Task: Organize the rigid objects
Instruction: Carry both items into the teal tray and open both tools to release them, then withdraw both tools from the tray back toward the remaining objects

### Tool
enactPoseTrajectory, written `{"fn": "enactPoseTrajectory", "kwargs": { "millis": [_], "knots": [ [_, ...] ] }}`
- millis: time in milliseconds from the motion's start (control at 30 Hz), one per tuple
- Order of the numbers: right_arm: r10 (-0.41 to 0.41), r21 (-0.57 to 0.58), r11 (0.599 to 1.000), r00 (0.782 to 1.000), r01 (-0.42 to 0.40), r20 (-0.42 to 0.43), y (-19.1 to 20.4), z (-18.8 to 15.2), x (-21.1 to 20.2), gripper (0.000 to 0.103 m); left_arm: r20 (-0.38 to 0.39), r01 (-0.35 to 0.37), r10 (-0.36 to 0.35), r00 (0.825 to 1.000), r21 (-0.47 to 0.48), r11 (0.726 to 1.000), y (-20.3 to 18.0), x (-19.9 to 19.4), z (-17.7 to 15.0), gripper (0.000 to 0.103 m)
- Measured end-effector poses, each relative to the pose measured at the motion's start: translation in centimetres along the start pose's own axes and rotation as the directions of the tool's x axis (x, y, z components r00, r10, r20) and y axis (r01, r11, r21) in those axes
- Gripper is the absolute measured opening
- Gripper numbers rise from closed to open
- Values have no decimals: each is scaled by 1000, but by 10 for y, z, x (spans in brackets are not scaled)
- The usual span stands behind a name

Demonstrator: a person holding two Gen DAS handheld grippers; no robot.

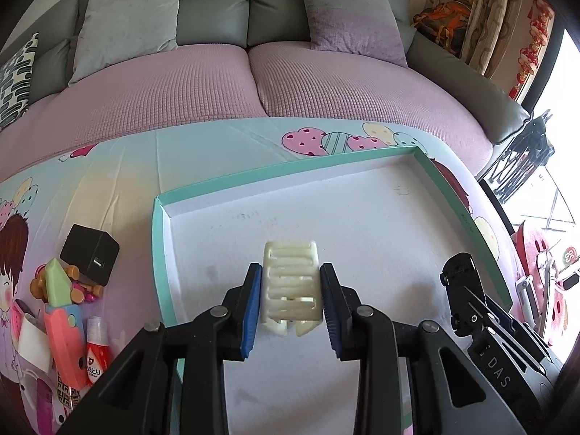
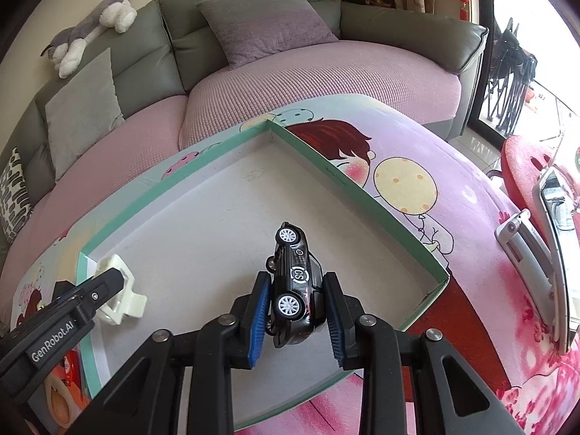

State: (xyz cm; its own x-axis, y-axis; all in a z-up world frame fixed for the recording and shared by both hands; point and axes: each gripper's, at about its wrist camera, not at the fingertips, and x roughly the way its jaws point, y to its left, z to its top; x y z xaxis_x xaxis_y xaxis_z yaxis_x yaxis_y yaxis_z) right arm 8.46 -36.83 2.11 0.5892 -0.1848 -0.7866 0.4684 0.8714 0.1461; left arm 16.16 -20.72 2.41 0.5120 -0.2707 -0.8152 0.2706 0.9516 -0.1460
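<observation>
A shallow tray with green walls (image 1: 232,178) and a white floor lies on a cartoon-print cloth; it also shows in the right wrist view (image 2: 362,185). My left gripper (image 1: 291,291) is shut on a cream slotted plastic clip (image 1: 290,282) and holds it over the tray floor. The clip also shows in the right wrist view (image 2: 121,290). My right gripper (image 2: 297,302) is shut on a black toy car (image 2: 295,282), held on its side over the tray. The car also shows in the left wrist view (image 1: 458,272), at the tray's right.
Left of the tray lie a black cube charger (image 1: 90,258), a green and pink toy (image 1: 61,311), a small red bottle (image 1: 97,355) and other small items. A sofa with a pink cover (image 1: 181,98) stands behind. A red stool (image 2: 525,166) is at the right.
</observation>
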Motion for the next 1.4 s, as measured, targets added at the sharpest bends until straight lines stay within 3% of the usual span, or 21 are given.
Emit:
{"fn": "enactPoseTrajectory", "kwargs": {
  "millis": [100, 167, 267, 367, 467, 567, 667, 700, 767, 1400],
  "knots": [
    [0, 10, 1000, 1000, 0, -1, -3, 1, 1, 32, 7, -9, 9, 1000, -10, 1000, 0, -2, 1, 39],
    [7, 16, 1000, 1000, -7, 4, -3, 2, -1, 32, 9, -16, 16, 1000, -27, 1000, 2, -3, 1, 58],
    [-9, -3, 1000, 1000, 9, 0, -1, 2, -1, 36, 20, -10, 11, 1000, -52, 999, 7, -8, 2, 63],
    [-5, -1, 1000, 1000, 5, -6, 0, 2, 0, 57, 31, -24, 27, 999, -69, 997, 12, -12, 3, 72],
    [-5, -4, 1000, 1000, 5, 1, 0, 3, -1, 59, 50, -37, 42, 998, -90, 995, 18, -16, 2, 77],
    [-3, -5, 1000, 1000, 3, 2, 1, 3, 0, 74, 62, -51, 58, 996, -106, 993, 23, -18, 1, 81],
    [31, 3, 1000, 1000, -31, -3, 0, 3, 0, 80, 71, -63, 72, 995, -122, 991, 28, -18, -1, 82],
    [36, 4, 999, 999, -36, 1, 0, 4, 0, 89, 74, -67, 77, 994, -129, 989, 30, -18, -2, 83],
    [34, -2, 999, 999, -34, 18, 1, 4, -1, 103, 82, -73, 85, 993, -144, 987, 35, -19, -3, 98],
    [20, -44, 999, 999, -18, 49, 11, 4, -2, 103, 138, -147, 186, 973, -255, 956, 65, -34, -16, 103]
  ]
}}
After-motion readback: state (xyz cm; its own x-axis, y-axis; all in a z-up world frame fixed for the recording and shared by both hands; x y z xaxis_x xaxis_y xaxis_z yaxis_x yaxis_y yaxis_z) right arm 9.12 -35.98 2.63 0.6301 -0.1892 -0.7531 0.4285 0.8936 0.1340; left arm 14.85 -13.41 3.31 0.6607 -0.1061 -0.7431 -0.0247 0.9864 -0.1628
